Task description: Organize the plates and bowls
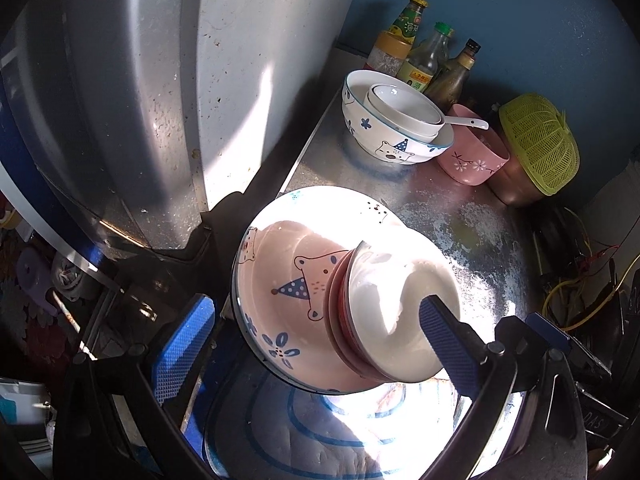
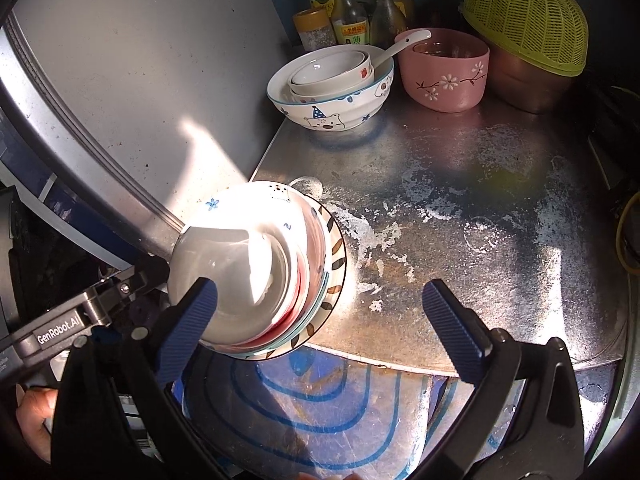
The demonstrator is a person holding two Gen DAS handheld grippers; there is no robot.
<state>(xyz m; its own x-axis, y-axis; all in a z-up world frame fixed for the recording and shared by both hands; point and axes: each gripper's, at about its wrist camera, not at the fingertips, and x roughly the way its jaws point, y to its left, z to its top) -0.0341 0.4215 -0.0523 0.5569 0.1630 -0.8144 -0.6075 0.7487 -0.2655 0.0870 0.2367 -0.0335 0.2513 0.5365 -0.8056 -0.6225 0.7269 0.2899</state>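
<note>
Stack of upside-down bowls [image 1: 340, 304] sits at the near edge of the metal surface [image 2: 460, 200], sunlit: a bear-print bowl with blue flowers at the bottom, a red-rimmed one on it, a plain white one on top, and in the right wrist view a leaf-patterned rim under them; exact count hard to tell in the glare. Left tool [image 1: 316, 332] is spread wide around this stack, one blue pad beside the bear bowl, the other against or just in front of the white top bowl; contact unclear, nothing looks clamped. Right tool [image 2: 320, 328] is also fully spread and holds nothing, its left pad overlapping the stack's white bowl in view, its right pad over bare metal. Behind the stack, near the wall, a second bear-print bowl [image 2: 332, 92] stands upright with smaller white bowls and a white spoon [image 2: 404, 42] nested in it. Just right of that sits a pink flowered bowl [image 2: 444, 72], then a copper-toned bowl under a green mesh cover [image 2: 528, 16]. Sauce bottles [image 2: 352, 12] stand behind. Judgement: partly done, two groups formed; pink bowl and spoon remain loose, groups may need merging.
</note>
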